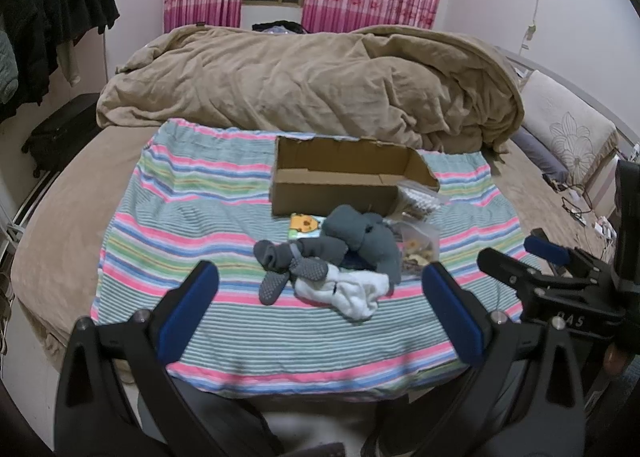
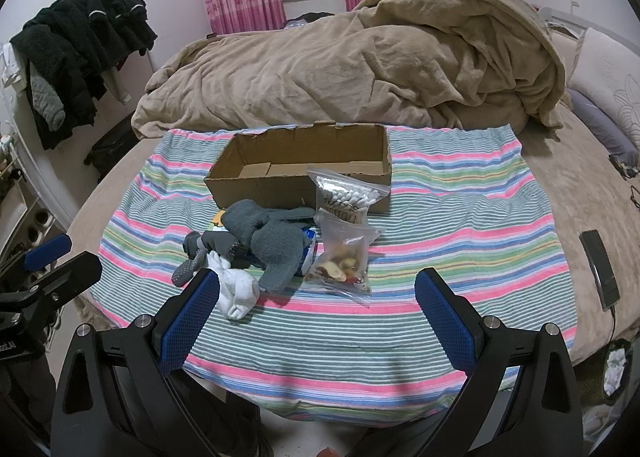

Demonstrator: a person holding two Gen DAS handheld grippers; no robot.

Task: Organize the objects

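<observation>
An open cardboard box point(image 1: 340, 193) point(image 2: 296, 181) stands empty on a striped cloth point(image 1: 180, 217) point(image 2: 460, 209) on the bed. In front of it lies a pile: grey socks point(image 1: 360, 237) point(image 2: 268, 233), dark grey grip socks point(image 1: 280, 261) point(image 2: 192, 261), white socks point(image 1: 344, 291) point(image 2: 238, 289), a bag of cotton swabs point(image 2: 344, 197) point(image 1: 416, 203), a bag of snacks point(image 2: 344, 257) point(image 1: 420, 247) and a yellow card point(image 1: 304, 225). My left gripper point(image 1: 320, 309) is open and empty, short of the pile. My right gripper point(image 2: 316, 317) is open and empty, near the cloth's front edge.
A crumpled beige blanket point(image 1: 312, 77) point(image 2: 360, 65) fills the bed behind the box. A phone point(image 2: 600, 269) lies on the bed at the right. Dark clothes point(image 2: 80, 49) hang at the left, above a black suitcase point(image 1: 60, 133). Pillows point(image 1: 568, 129) are at the right.
</observation>
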